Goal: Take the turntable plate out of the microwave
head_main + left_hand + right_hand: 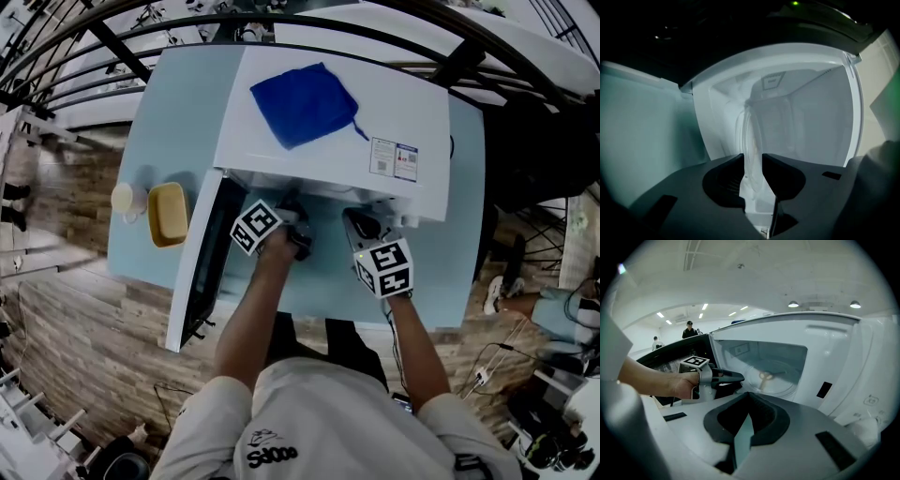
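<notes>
The white microwave (328, 112) stands on a pale blue table with its door (202, 262) swung open to the left. Inside lies the clear glass turntable plate (776, 373), with the rotor showing through it. My left gripper (752, 171) is rolled on its side at the cavity mouth. The plate's rim (751, 136) stands edge-on between its fingers and fills the gap. In the right gripper view the left gripper (736, 377) reaches the plate's near-left edge. My right gripper (749, 401) hangs in front of the opening, shut and empty.
A blue cloth (302, 101) lies on top of the microwave. On the table (178, 103) left of the door sit a yellow dish (167, 214) and a small white cup (124, 199). Two people (689, 329) stand far off in the room.
</notes>
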Demonstrator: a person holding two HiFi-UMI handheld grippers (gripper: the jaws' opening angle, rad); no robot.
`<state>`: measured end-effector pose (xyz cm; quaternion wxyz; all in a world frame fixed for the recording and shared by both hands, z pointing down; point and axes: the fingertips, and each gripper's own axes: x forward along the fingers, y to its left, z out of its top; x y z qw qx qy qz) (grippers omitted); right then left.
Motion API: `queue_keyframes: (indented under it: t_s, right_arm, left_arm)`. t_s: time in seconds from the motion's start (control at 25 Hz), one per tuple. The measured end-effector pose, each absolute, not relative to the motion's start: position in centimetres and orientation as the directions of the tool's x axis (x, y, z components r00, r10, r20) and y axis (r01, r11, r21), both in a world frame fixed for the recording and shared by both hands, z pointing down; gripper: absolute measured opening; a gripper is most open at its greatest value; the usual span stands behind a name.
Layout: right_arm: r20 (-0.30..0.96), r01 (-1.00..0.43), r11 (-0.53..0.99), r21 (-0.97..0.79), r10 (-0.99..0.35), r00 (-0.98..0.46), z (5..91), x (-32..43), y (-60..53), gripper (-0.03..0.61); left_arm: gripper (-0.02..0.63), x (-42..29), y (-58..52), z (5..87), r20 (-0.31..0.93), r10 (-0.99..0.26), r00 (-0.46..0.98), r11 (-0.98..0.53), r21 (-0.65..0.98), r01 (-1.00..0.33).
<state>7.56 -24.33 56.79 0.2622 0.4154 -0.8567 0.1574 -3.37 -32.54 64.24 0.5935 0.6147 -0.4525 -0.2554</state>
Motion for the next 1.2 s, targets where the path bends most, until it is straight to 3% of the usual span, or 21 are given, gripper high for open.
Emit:
queue_keyframes:
  t_s: [0.28, 0.56, 1.2]
  right_arm:
    - [0.581, -0.803, 0.593, -0.056, -0.635, -0.509, 57.0, 8.1, -23.8, 0.005]
    - [0.585, -0.814, 0.575, -0.079, -0.635, -0.505, 57.5, 7.8, -23.8, 0.006]
    - [0.588, -0.82, 0.526, -0.225, -0.598, -0.545, 60.2, 7.0, -23.6, 0.006]
  left_arm:
    - [0.124, -3.2, -32.3, 64.4, 0.214, -0.876, 0.431, 0.129, 0.967, -0.218]
    - [0.037, -3.5, -32.5, 65.1, 0.271, -0.867, 0.417, 0.161, 0.947, -0.279]
    - [0.025, -3.5, -30.9, 65.4, 0.26, -0.863, 0.433, 0.179, 0.959, -0.219]
